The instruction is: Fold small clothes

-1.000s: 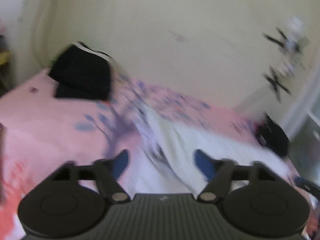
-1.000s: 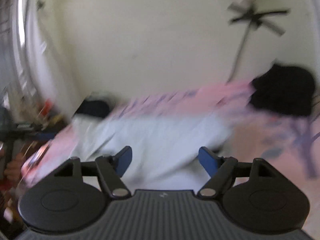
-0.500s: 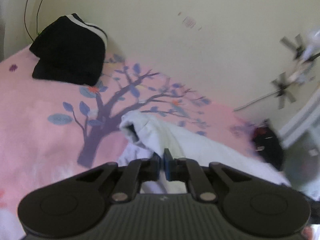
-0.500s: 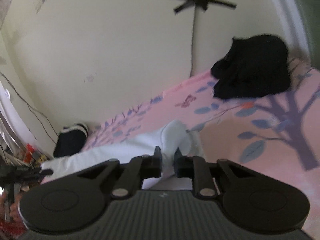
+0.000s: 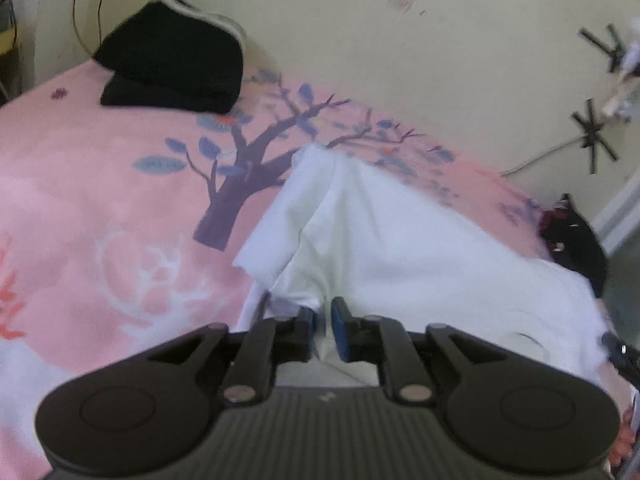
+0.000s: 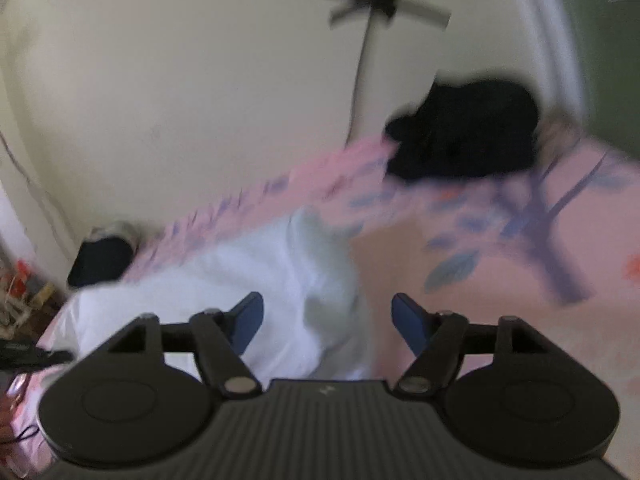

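Observation:
A white garment (image 5: 400,248) lies on the pink bedsheet (image 5: 100,200), one sleeve folded toward the wall. My left gripper (image 5: 323,330) is nearly shut, its blue pads pinching the garment's near edge. In the right wrist view the same white garment (image 6: 248,280) lies ahead and left. My right gripper (image 6: 327,320) is open, its blue pads wide apart over the garment's edge, holding nothing. This view is blurred by motion.
A black folded cloth (image 5: 172,64) sits at the bed's far left by the wall; it also shows in the right wrist view (image 6: 464,132). A dark bag (image 5: 576,244) lies at the bed's right end. Another dark item (image 6: 100,260) sits by the wall.
Both grippers closed on the white garment half a second ago. Since then the right gripper has opened and let go, while the left stays pinched on the cloth and the garment has spread flatter.

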Available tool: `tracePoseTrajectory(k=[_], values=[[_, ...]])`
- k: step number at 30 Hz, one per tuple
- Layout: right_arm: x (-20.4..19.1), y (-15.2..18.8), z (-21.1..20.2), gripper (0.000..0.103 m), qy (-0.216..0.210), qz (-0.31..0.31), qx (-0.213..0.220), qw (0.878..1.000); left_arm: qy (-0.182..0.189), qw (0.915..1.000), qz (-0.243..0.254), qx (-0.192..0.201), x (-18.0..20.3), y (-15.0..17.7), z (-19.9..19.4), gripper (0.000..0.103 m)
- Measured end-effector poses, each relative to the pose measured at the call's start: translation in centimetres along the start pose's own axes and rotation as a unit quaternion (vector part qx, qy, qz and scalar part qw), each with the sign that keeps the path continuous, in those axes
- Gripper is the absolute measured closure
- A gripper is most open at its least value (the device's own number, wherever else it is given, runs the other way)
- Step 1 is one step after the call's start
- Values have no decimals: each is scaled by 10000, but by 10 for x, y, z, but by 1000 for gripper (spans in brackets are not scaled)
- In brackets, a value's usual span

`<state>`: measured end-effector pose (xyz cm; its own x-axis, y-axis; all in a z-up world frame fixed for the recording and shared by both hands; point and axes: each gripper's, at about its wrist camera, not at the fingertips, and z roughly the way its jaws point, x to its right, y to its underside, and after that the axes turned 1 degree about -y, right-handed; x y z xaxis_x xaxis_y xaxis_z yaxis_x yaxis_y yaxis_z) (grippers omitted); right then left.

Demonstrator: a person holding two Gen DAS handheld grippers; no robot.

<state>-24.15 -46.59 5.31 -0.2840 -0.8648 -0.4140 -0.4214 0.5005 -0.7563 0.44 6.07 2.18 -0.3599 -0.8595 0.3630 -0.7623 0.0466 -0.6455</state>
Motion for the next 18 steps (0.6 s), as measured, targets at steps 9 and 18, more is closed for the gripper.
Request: tracePoseTrajectory(k=[9, 18], values=[[-72, -28, 12, 56, -954, -848, 158, 9917, 566, 9924, 257, 1065, 22, -37, -49, 86], [-149, 6, 148, 99, -972, -1580, -1185, 9755, 205, 9963, 808, 195, 60, -34, 68, 88]])
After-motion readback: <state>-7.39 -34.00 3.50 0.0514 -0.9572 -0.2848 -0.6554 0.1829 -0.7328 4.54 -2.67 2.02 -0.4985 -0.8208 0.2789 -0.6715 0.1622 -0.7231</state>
